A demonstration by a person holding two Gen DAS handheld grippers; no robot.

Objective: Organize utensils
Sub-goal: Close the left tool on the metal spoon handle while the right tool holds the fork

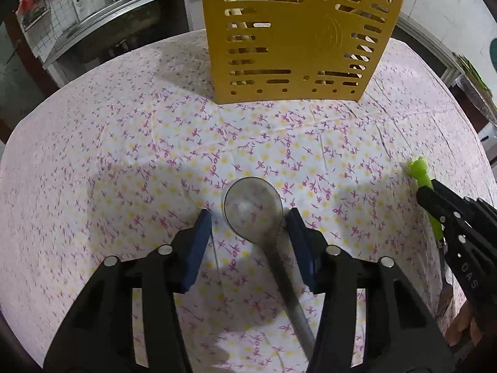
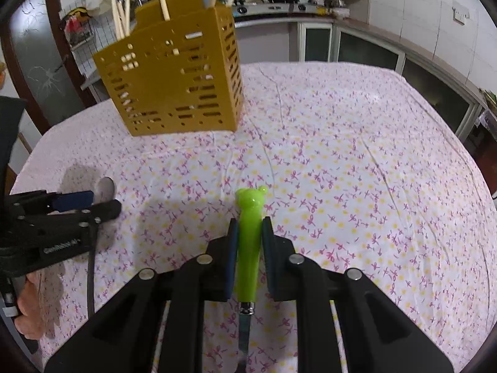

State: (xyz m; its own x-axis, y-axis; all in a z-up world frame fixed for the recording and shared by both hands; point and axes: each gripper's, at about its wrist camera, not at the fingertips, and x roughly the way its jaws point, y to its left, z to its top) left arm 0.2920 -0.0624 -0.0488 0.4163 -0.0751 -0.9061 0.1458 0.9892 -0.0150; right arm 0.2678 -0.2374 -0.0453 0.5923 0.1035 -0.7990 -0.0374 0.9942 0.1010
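Your left tongs [image 1: 248, 217] sit wide apart around the metal spoon [image 1: 253, 209], pads clear of its bowl as it lies on the flowered bench [image 1: 124, 155]. Your right tongs [image 2: 249, 230] are narrowed around the green bear-handled utensil [image 2: 248, 233]; contact unclear. The yellow utensil holder [image 2: 174, 84] stands upright farther back.

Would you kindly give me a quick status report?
Left gripper open around spoon. Right gripper straddles green-handled utensil, grip unclear. Yellow caddy ahead, path clear.
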